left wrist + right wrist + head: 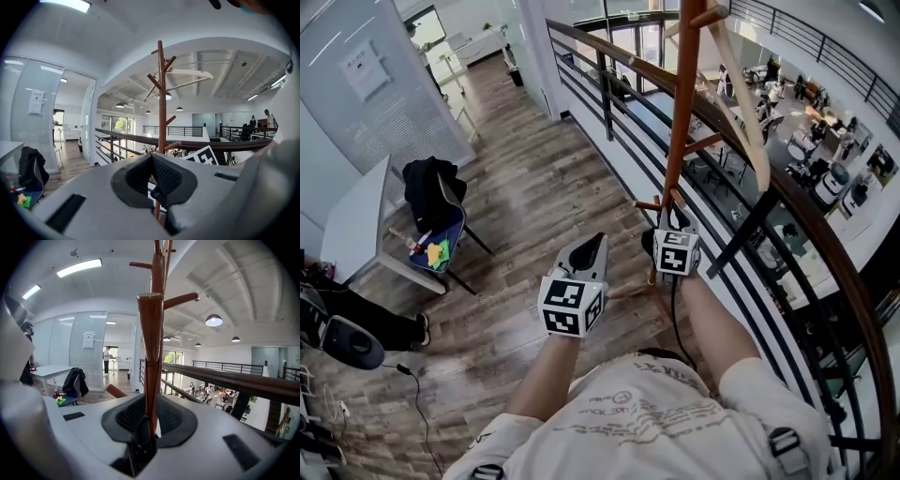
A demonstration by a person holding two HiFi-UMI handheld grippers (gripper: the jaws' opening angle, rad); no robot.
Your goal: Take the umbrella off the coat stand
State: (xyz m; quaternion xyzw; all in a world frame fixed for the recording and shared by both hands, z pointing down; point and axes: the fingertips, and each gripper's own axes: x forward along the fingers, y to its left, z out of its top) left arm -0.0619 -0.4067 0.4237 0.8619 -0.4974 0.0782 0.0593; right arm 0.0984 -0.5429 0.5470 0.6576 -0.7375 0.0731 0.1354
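- Person is wearing an off-white short-sleeved T-shirt (pixel 647 412) carrying faint grey line print across the chest.
- Dark webbing straps with grey buckles (pixel 783 441) are running over both shoulders.
- Left tongs (pixel 596 242) are showing a light grey moulded shell narrowing toward the tip; black ribbed pads (pixel 166 176) are lining the inner faces.
- Right tongs (pixel 151 404) are showing the same grey shell and black pads.
- Dark rectangular slots (pixel 236 446) are marking the shell on either side.
- Each is carrying a white cube (pixel 572 305) printed with black square markers.
- A thin black cable (pixel 675 314) is trailing from the right tongs toward the shirt.
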